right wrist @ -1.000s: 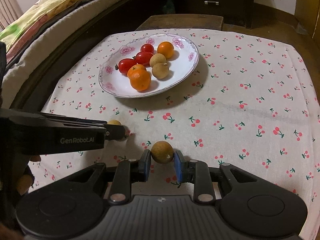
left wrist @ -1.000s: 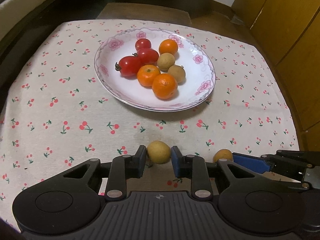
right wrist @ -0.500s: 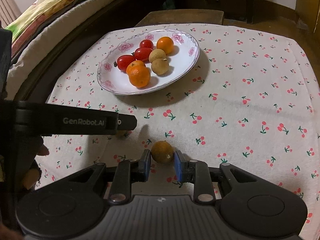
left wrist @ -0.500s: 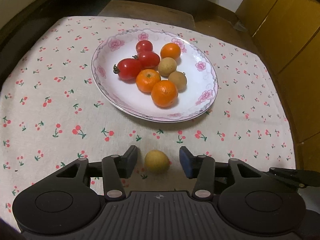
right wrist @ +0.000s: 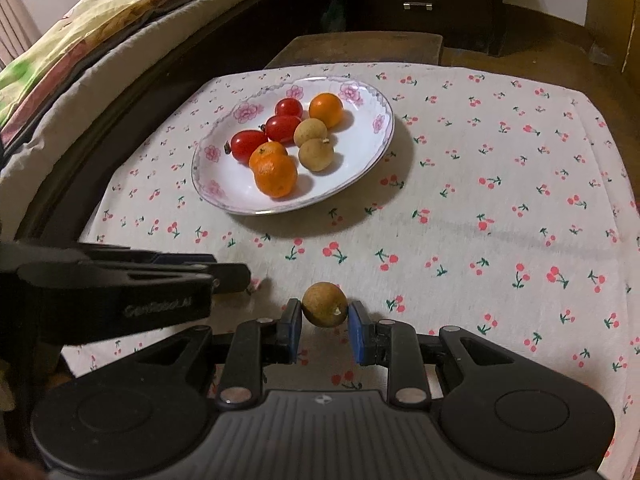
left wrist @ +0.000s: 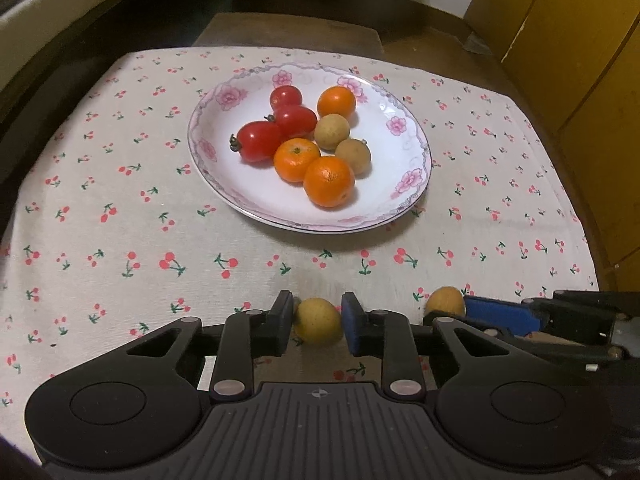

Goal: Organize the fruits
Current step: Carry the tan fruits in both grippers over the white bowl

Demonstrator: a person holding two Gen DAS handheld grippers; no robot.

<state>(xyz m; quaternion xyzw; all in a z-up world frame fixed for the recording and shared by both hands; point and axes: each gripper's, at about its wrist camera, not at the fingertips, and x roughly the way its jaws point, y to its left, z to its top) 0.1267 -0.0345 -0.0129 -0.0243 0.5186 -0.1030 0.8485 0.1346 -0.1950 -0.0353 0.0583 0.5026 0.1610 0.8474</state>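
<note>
A white floral plate (left wrist: 404,184) (right wrist: 368,148) holds three red tomatoes, three oranges and two brown longans. My left gripper (left wrist: 317,320) is shut on a yellowish longan (left wrist: 318,320), just above the cherry-print cloth. My right gripper (right wrist: 325,322) is shut on a brown longan (right wrist: 324,305), lifted a little above the cloth. In the left wrist view the right gripper's blue pad (left wrist: 496,314) touches that longan (left wrist: 445,301). In the right wrist view the left gripper's body (right wrist: 120,284) hides its longan.
The cherry-print cloth (left wrist: 120,220) covers a small table. A bed with a colourful quilt (right wrist: 80,28) runs along the left. A dark drawer unit (right wrist: 420,0) stands behind, and yellow cabinet doors (left wrist: 580,60) stand to the right.
My left gripper opened around the yellowish longan half a second ago, then closed on it again. My right gripper lifted its longan a little off the cloth.
</note>
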